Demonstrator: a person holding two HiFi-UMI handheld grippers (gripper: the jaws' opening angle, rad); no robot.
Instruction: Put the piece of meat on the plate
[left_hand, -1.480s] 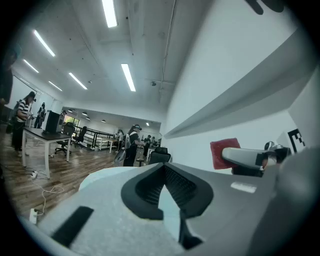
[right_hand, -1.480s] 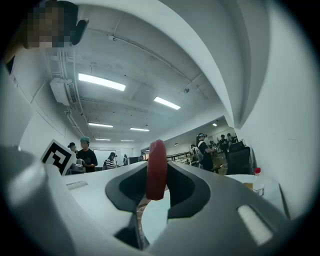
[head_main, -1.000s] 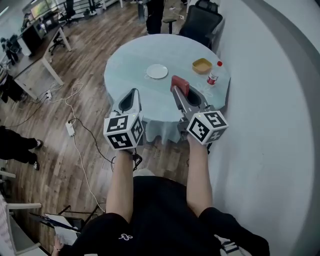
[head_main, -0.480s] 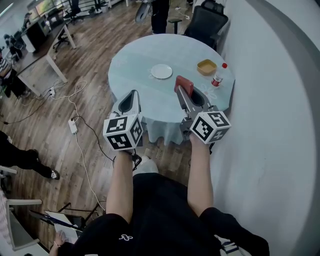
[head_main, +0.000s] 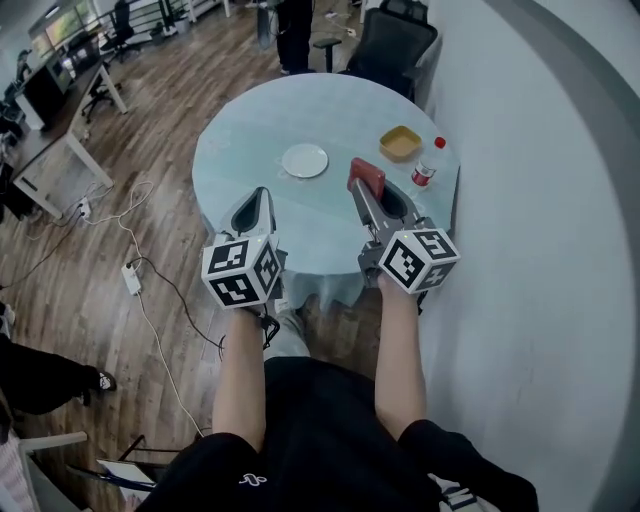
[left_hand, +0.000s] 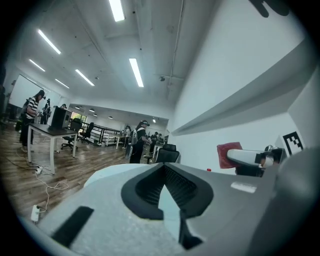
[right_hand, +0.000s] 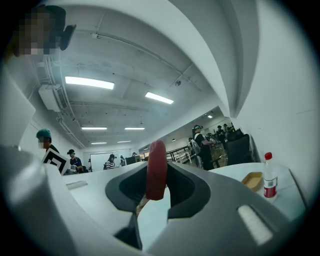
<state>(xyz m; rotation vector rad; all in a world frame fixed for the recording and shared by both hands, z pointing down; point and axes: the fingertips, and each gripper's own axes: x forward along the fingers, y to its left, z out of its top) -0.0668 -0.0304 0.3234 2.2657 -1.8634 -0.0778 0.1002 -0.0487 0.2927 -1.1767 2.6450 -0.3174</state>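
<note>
A red piece of meat (head_main: 366, 176) stands upright between the fingers of my right gripper (head_main: 362, 186), which is shut on it above the near right part of the round pale-blue table (head_main: 240, 140). In the right gripper view the meat (right_hand: 156, 170) is clamped edge-on between the dark pads. The white plate (head_main: 305, 160) lies empty near the table's middle, ahead and left of the meat. My left gripper (head_main: 261, 192) hovers over the table's near left part, shut and holding nothing. The left gripper view shows the meat (left_hand: 228, 152) off to its right.
A yellow bowl (head_main: 400, 142) and a red-capped bottle (head_main: 425, 170) stand at the table's right edge, near the white wall. A black office chair (head_main: 395, 45) and a standing person (head_main: 290, 30) are beyond the table. Cables (head_main: 140, 270) lie on the wooden floor at left.
Both grippers have moved forward and a little down, farther in over the table's near edge and closer to the plate. The meat stays clamped in the right gripper.
</note>
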